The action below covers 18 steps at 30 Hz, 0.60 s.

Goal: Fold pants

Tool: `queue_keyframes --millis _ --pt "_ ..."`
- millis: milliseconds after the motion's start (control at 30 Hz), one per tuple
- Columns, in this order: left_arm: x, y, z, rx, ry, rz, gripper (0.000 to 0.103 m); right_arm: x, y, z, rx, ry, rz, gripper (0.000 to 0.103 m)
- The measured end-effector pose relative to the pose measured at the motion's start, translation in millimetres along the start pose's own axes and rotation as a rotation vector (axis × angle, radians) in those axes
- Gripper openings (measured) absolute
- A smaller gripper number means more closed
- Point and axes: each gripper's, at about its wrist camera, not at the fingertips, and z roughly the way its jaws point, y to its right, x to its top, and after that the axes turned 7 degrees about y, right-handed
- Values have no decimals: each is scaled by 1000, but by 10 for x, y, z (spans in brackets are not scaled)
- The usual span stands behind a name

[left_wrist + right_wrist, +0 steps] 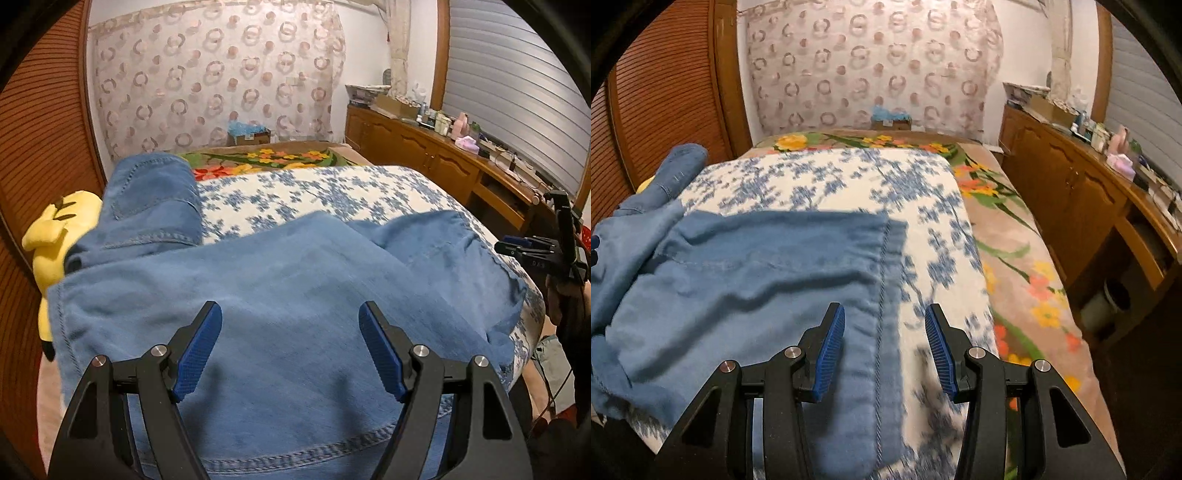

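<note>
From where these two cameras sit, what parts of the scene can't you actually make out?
- Left wrist view: the yellow plush toy is mostly hidden behind the pants.
- Left wrist view: the pants' near edge is cut off by the frame and the left gripper.
- Right wrist view: the blue-flowered blanket near the right gripper is motion-blurred.
- Both views: items on the wooden sideboard are too small to identify.

We saw the blue denim pants (258,288) lying rumpled, spread under and ahead of our tools, stitched hem (882,295) between the right one's fingers.
</note>
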Motion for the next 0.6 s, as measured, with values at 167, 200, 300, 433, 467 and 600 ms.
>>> queue_keyframes --millis 167,200,300,433,467,600 --pt "-115 130 43 -30 -23 9 77 -142 67 -152 27 -17 37 47" --pt "-127 145 48 -32 -25 11 77 -181 60 -181 33 -21 40 47" --pt "-168 194 80 -43 -40 14 77 -282 57 -288 46 -32 41 47" --pt "-208 229 118 -48 -53 13 77 -367 73 -341 59 -47 56 47" --pt "-214 233 126 -47 -56 11 77 -384 83 -345 61 -49 65 47" --pt "-244 241 145 -46 -66 9 77 -411 83 -395 54 -38 71 47"
